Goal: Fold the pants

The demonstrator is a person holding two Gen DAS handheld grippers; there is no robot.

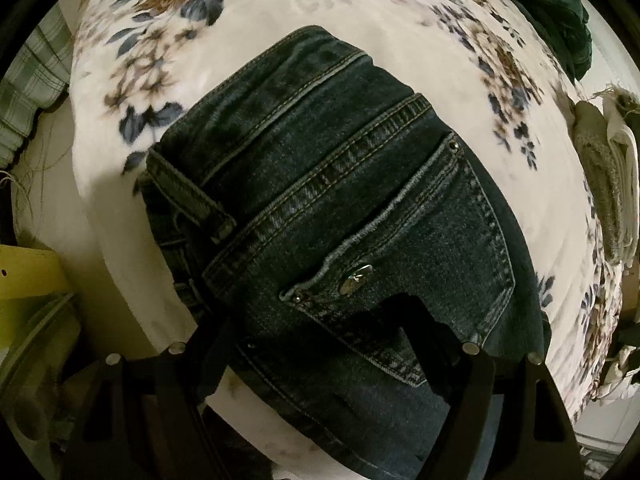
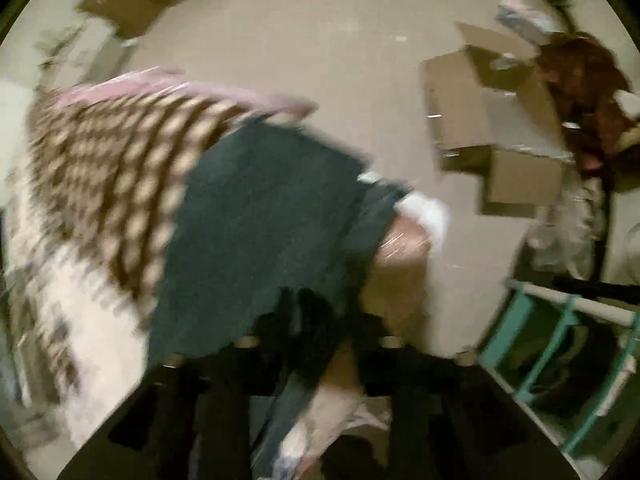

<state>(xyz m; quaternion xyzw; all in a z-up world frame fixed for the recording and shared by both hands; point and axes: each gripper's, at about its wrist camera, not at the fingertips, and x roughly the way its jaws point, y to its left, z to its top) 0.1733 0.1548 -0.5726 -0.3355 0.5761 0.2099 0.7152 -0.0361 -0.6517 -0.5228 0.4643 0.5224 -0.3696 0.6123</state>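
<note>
The left gripper (image 1: 320, 320) hung over the jeans (image 1: 328, 216) with its two dark fingers spread wide apart, one finger (image 1: 212, 344) at the near left edge of the denim and the other (image 1: 424, 328) lying over the lower part of the back pocket (image 1: 424, 256); whether either tip touched the cloth could not be told. The jeans lay folded on a cream floral blanket (image 1: 280, 12), waistband toward the left, a belt loop (image 1: 192, 196) and a metal pocket button (image 1: 356, 278) showing. A dark green garment (image 1: 560, 20) sat at the far right of the blanket, and a plaid cloth (image 1: 36, 92) at the far left. The right wrist view was heavily blurred. There the right gripper (image 2: 320, 308) seemed to have its fingers close together on a dark blue-green fabric (image 2: 256, 216), probably denim, though the blur left that grip uncertain. Further left lay a brown-and-cream checked blanket (image 2: 120, 160) with a pink edge. Cardboard boxes (image 2: 500, 128) stood on the pale floor (image 2: 320, 40) at the far right, and a teal-framed rack (image 2: 560, 344) sat near right.
</note>
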